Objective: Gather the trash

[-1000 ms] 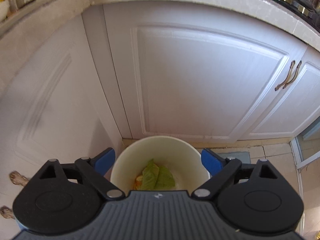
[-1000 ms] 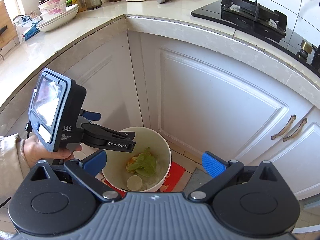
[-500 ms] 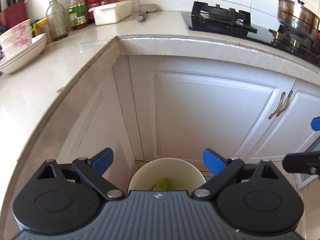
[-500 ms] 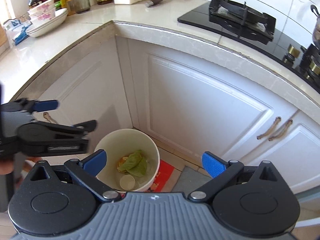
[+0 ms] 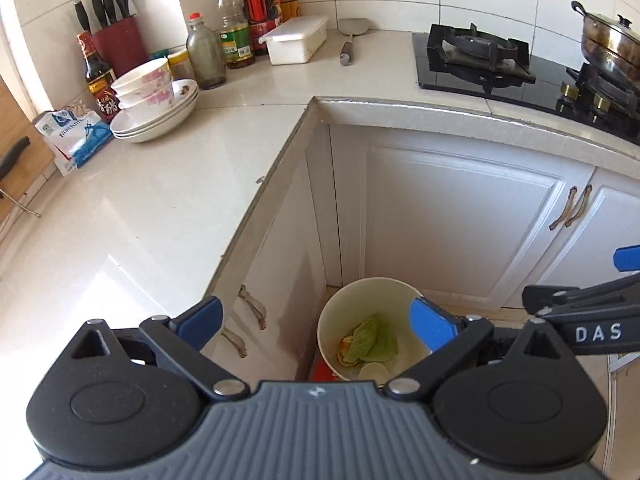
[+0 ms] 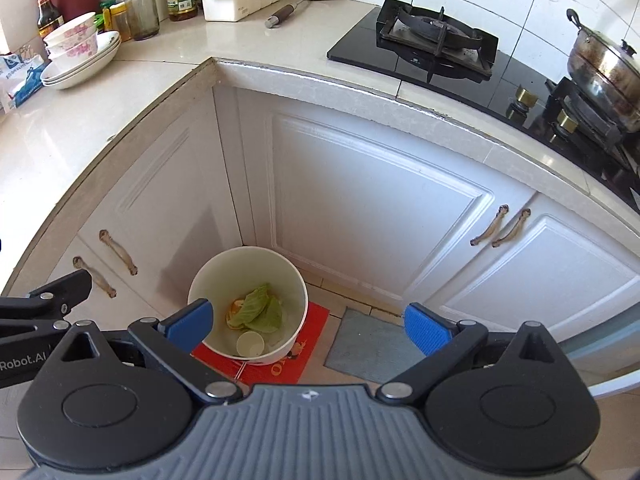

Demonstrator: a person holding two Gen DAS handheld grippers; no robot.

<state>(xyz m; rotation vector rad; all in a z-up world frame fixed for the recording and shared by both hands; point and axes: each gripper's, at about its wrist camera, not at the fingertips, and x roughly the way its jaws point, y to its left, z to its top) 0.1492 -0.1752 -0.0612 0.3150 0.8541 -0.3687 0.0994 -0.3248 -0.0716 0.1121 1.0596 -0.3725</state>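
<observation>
Both grippers sit higher than a second ago: the countertop (image 5: 140, 208), earlier only an edge in the left wrist view, now fills that view from 9 to 12 o'clock. At 10 o'clock on it stand stacked bowls (image 5: 154, 100), with bottles (image 5: 232, 28) and a white lidded box (image 5: 296, 38) toward 12 o'clock. The left gripper (image 5: 316, 320) is opening, its jaws wide, nothing between the blue pads. Below it, at 6 o'clock, the white bin (image 5: 370, 292) stands on the floor in the cabinet corner. It holds a green leaf (image 5: 370, 340), orange scraps and a paper cup (image 6: 250, 343) (trash already inside). The right gripper (image 6: 306, 324) also stands wide and empty, above the bin's red mat (image 6: 308, 344). At 2 o'clock, a steel pot (image 6: 604, 68) rests on the stove (image 6: 436, 40).
</observation>
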